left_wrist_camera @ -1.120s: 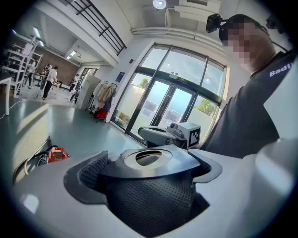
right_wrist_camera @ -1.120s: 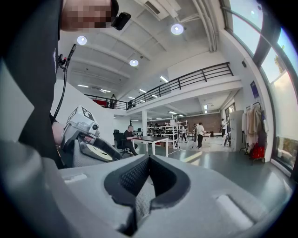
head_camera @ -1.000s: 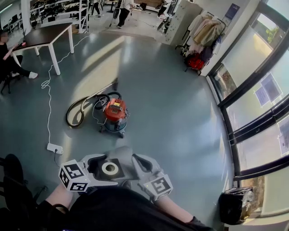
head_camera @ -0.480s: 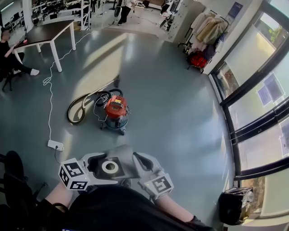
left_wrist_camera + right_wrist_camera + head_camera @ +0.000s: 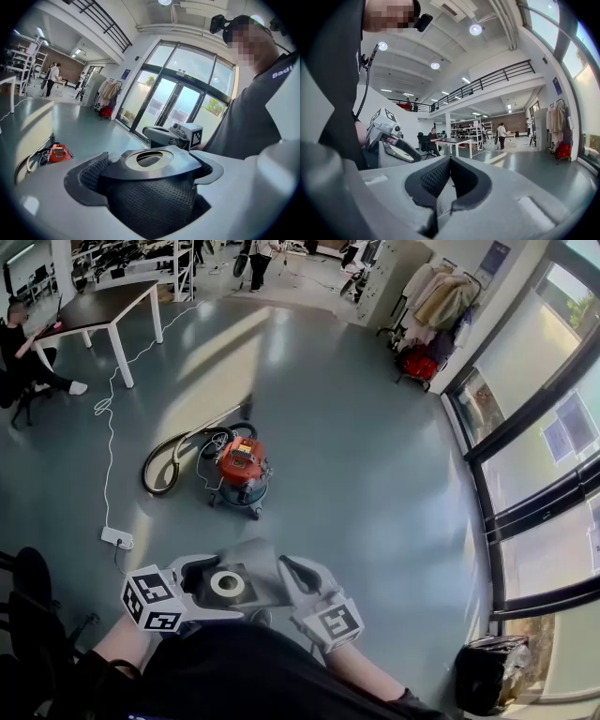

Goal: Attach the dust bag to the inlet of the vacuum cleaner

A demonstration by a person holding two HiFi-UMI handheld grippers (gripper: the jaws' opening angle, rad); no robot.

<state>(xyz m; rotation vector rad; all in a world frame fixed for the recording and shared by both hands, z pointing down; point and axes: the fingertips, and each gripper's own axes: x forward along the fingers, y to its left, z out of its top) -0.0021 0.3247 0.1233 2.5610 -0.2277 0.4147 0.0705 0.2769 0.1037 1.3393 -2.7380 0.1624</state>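
The red vacuum cleaner [image 5: 242,470] stands on the floor ahead, its hose [image 5: 167,461] coiled to its left; it is also small in the left gripper view [image 5: 59,153]. I hold the grey dust bag [image 5: 246,563] close to the body, with its dark collar and round hole [image 5: 228,584] facing up. My left gripper [image 5: 202,579] is shut on the collar [image 5: 154,158], which lies between its black pads. My right gripper [image 5: 289,571] is shut on the bag's grey fabric [image 5: 439,200] at the right edge.
A power strip [image 5: 117,537] with a white cable lies left of the vacuum. A white-legged table [image 5: 103,310] and a seated person [image 5: 19,348] are far left. A clothes rack [image 5: 436,296], glass doors [image 5: 544,456] and a black bin bag [image 5: 487,669] line the right side.
Both grippers have drifted slightly forward toward the vacuum with the bag between them. Both grips look unchanged.
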